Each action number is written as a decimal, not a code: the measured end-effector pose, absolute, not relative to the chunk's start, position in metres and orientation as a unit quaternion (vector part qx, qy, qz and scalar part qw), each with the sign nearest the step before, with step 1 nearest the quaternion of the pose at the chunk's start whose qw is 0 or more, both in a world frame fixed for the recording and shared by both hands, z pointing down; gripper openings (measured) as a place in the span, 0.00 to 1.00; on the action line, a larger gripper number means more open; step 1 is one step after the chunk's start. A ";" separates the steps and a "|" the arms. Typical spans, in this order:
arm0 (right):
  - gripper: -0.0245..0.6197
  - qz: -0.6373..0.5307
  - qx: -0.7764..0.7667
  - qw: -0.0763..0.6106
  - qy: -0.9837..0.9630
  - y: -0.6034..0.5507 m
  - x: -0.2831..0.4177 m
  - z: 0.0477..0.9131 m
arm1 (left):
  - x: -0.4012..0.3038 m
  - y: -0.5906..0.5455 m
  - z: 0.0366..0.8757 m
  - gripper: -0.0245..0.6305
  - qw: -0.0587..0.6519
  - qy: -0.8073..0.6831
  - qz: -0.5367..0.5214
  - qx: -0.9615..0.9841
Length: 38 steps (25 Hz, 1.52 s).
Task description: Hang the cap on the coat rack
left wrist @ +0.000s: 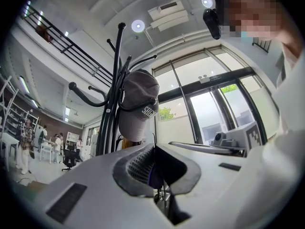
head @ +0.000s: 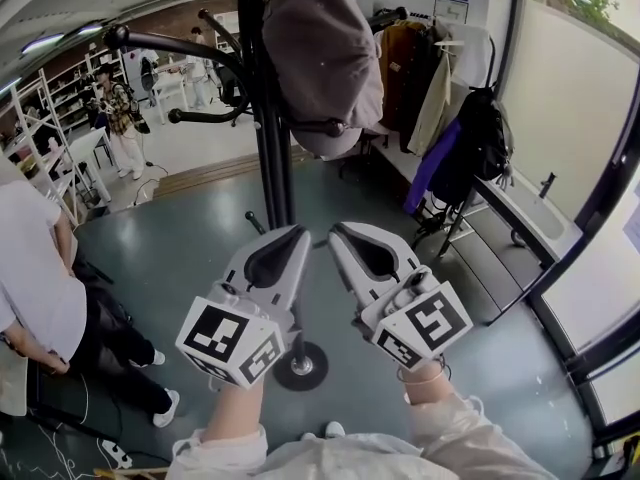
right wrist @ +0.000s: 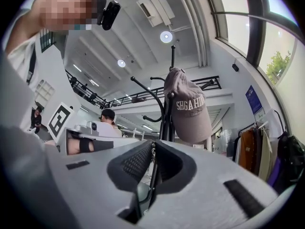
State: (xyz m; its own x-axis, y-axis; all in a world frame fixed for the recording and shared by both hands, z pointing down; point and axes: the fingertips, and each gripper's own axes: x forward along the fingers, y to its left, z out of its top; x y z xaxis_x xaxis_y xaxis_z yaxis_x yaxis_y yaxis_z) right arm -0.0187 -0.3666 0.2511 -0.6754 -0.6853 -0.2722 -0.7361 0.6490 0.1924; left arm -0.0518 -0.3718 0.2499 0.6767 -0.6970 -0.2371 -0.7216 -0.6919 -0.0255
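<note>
The tall black metal coat rack with curved hooks stands right in front of the person. The grey-brown fabric cap with stitched lettering hangs on one of its upper hooks, just beside the pole. Lower down, apart from the cap, the left gripper and the right gripper sit side by side. Each has its jaws closed tip to tip, with nothing between them.
</note>
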 end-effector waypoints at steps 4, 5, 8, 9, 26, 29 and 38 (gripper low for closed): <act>0.07 0.138 -0.398 0.089 0.903 -0.367 -0.017 0.254 | -0.049 -0.375 0.262 0.06 0.057 0.382 0.104 -0.917; 0.06 0.137 -0.398 0.087 0.903 -0.367 -0.018 0.256 | -0.049 -0.376 0.265 0.06 0.057 0.380 0.103 -0.917; 0.06 0.134 -0.398 0.081 0.904 -0.367 -0.019 0.261 | -0.049 -0.376 0.270 0.06 0.050 0.383 0.097 -0.917; 0.06 0.131 -0.398 0.080 0.904 -0.368 -0.019 0.263 | -0.049 -0.376 0.272 0.06 0.049 0.383 0.096 -0.917; 0.06 0.084 -0.398 0.059 0.912 -0.372 -0.021 0.304 | -0.053 -0.380 0.314 0.06 0.014 0.391 0.067 -0.918; 0.06 0.073 -0.395 0.051 0.914 -0.372 -0.024 0.316 | -0.055 -0.380 0.321 0.06 0.002 0.393 0.063 -0.917; 0.06 0.047 -0.387 0.037 0.920 -0.376 -0.030 0.343 | -0.052 -0.382 0.350 0.06 -0.011 0.388 0.061 -0.919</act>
